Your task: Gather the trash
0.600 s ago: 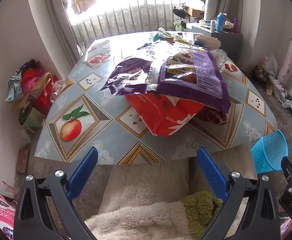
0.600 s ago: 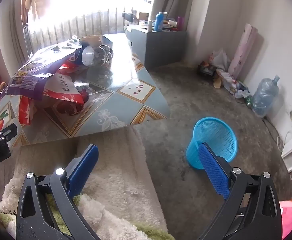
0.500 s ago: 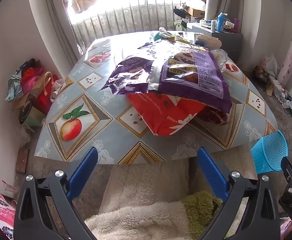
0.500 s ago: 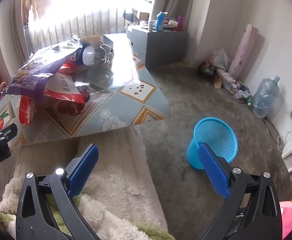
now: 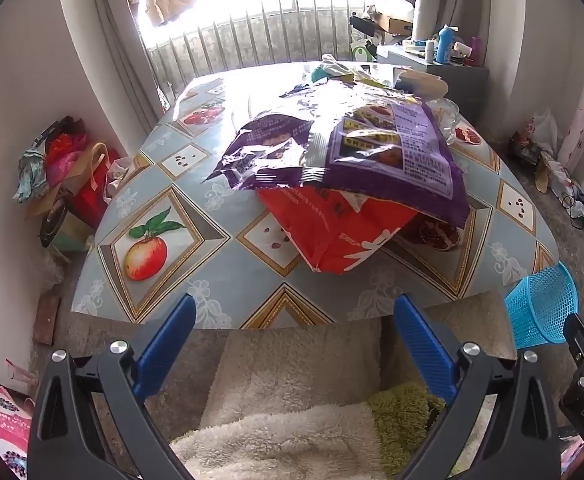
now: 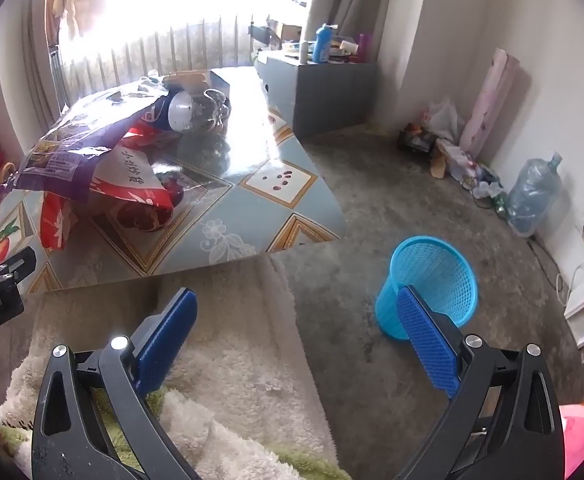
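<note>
Two wide-open, empty grippers, my left gripper (image 5: 292, 332) and right gripper (image 6: 295, 324), hang short of the table (image 5: 220, 264). The trash is piled mid-table: a purple snack bag (image 5: 371, 152) lying over a red bag (image 5: 331, 232), so pulling the lower one could slide the upper off the near edge. The blue mesh basket (image 6: 431, 280) stands on open floor to the right; it looks light and easily tipped.

Strong daylight pours through the barred window (image 5: 276, 12), which is blown out to white in both views. It throws glare across the glossy table (image 6: 248, 120) and the purple snack bag (image 5: 355, 148). Fisheye lenses bend the walls and darken the corners. The nearer part of the room is dimmer but sharp.
</note>
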The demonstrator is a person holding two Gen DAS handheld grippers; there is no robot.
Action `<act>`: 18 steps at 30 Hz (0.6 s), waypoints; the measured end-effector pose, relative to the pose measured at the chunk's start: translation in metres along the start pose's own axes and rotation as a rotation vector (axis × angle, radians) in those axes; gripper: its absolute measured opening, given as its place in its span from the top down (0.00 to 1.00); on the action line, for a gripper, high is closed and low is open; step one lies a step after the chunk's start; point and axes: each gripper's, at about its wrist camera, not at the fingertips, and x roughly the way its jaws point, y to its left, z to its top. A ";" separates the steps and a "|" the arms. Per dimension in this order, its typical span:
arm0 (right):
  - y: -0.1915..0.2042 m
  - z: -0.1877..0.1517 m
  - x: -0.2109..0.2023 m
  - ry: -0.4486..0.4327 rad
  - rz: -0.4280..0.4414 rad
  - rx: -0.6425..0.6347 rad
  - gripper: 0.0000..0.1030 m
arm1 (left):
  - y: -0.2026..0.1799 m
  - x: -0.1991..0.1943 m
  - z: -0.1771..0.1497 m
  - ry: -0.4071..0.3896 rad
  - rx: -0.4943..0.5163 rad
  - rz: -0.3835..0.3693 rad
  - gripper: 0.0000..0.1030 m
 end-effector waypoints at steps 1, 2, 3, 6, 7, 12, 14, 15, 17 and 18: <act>0.000 0.001 -0.001 0.000 0.001 -0.001 0.08 | 0.000 0.000 0.000 0.000 -0.001 -0.001 0.06; 0.000 0.001 -0.001 0.001 0.002 0.000 0.08 | 0.001 0.000 0.000 0.002 -0.002 -0.002 0.06; 0.000 0.001 0.001 0.002 0.003 0.001 0.08 | 0.001 0.000 0.000 0.003 -0.002 -0.002 0.06; 0.000 0.003 0.001 0.004 0.009 -0.001 0.08 | 0.002 -0.001 0.000 0.001 -0.002 -0.002 0.06; 0.000 0.003 0.001 0.004 0.010 0.000 0.08 | 0.002 -0.001 0.000 0.001 -0.002 -0.002 0.06; 0.000 0.003 0.000 0.003 0.010 -0.001 0.08 | 0.002 -0.001 0.000 0.002 -0.002 -0.002 0.06; 0.000 0.003 0.000 0.004 0.010 -0.001 0.08 | 0.002 -0.001 0.000 0.001 -0.002 -0.003 0.06; 0.000 0.003 0.000 0.003 0.010 -0.001 0.08 | 0.002 -0.001 0.000 0.001 -0.001 -0.002 0.06; 0.001 0.003 0.000 0.004 0.011 -0.001 0.08 | 0.002 0.000 0.000 0.002 -0.001 -0.003 0.06; 0.001 0.003 0.000 0.005 0.011 -0.001 0.08 | 0.002 -0.001 0.000 0.002 0.000 -0.003 0.06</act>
